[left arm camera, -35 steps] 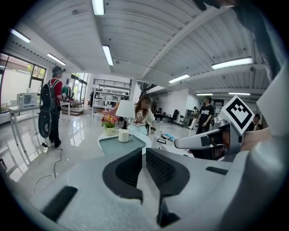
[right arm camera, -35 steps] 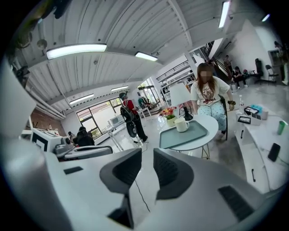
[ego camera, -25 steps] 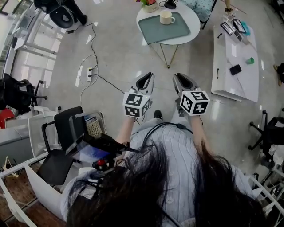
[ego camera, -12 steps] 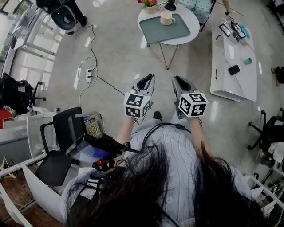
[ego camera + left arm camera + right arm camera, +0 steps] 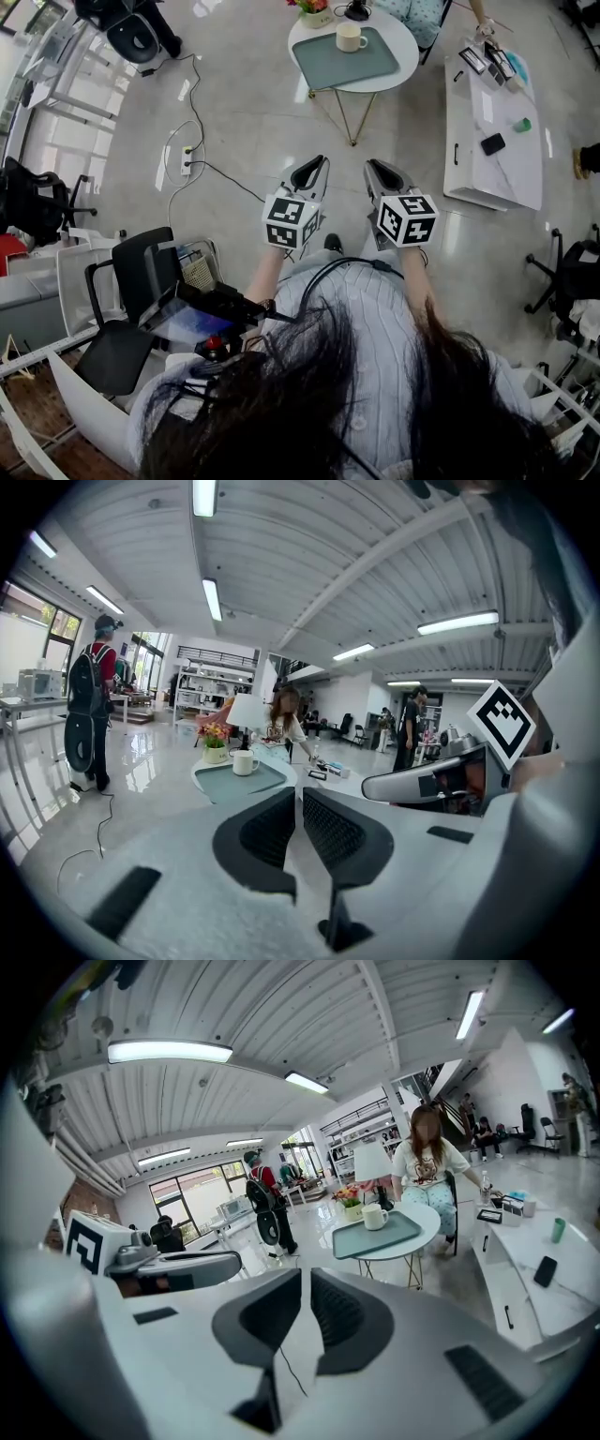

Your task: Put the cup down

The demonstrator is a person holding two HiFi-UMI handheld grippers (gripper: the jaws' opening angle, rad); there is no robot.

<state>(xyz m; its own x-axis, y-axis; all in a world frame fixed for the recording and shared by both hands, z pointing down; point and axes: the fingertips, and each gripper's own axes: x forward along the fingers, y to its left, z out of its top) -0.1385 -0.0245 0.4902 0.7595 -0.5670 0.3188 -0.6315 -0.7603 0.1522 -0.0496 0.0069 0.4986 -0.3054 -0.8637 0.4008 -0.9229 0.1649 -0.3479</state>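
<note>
A cream cup point(image 5: 351, 37) stands upright on a green tray point(image 5: 344, 60) on the round white table point(image 5: 405, 49) far ahead of me. The same cup point(image 5: 244, 761) point(image 5: 374, 1217) shows small in both gripper views. My left gripper point(image 5: 313, 167) and right gripper point(image 5: 377, 169) are held side by side over the floor, well short of the table. Both are shut with nothing between the jaws. In the left gripper view the left gripper point(image 5: 298, 803) has its pads together, and in the right gripper view the right gripper point(image 5: 306, 1283) does too.
A long white bench point(image 5: 493, 131) with a phone and small items runs at the right. A flower pot point(image 5: 315, 11) sits at the table's back edge. A power strip and cables point(image 5: 188, 157) lie on the floor at left. Black chairs point(image 5: 131, 281) stand near me. People are around the room.
The two grippers stay almost where they were. The view has drifted slightly, so the table and bench sit a little higher in the picture.
</note>
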